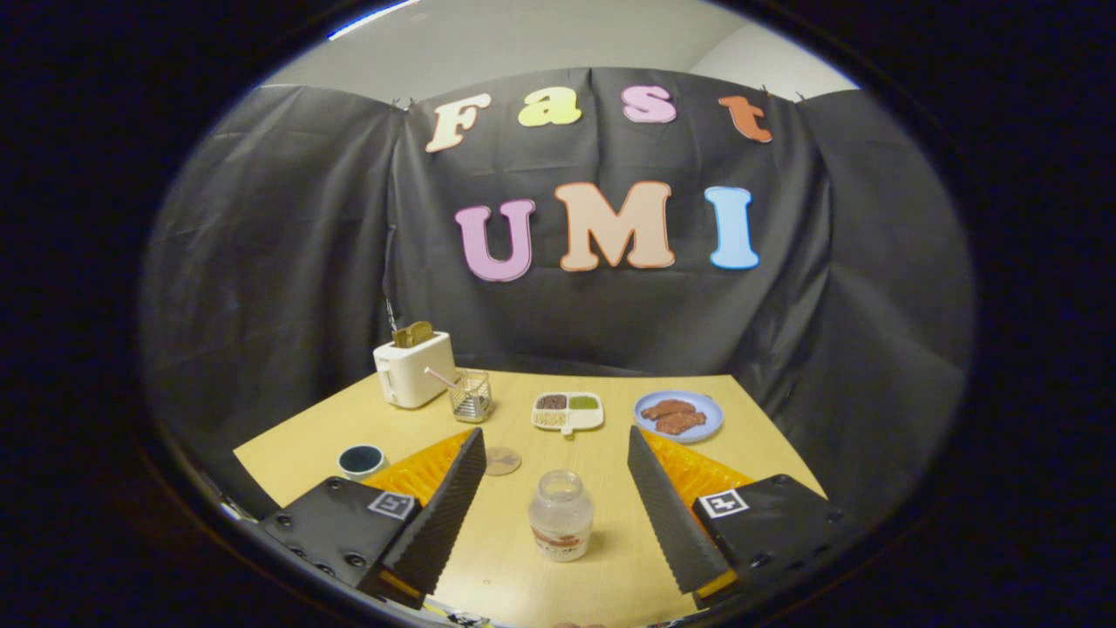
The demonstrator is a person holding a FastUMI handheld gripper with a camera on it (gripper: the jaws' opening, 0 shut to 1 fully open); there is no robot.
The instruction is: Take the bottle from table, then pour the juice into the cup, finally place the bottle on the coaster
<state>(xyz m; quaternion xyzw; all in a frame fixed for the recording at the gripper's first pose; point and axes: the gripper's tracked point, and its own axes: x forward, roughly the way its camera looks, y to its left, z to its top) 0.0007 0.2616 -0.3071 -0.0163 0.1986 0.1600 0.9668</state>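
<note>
The gripper (555, 440) has its 2 fingers (449, 515) spread wide, with the clear bottle (561, 515) standing upright on the table (610, 576) between them, touching neither. The round coaster (502, 460) lies just beyond the bottle, and the dark-filled cup (362, 460) sits left of the left finger.

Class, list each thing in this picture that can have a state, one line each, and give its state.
tongs: open, the fingers apart on either side of the bottle, touching nothing
bottle: upright on the table, uncapped
cup: upright, beside the left finger
coaster: flat, bare
toaster: toast sticking up from the slot
blue plate: holds brown food pieces
divided dish: compartments filled
</note>
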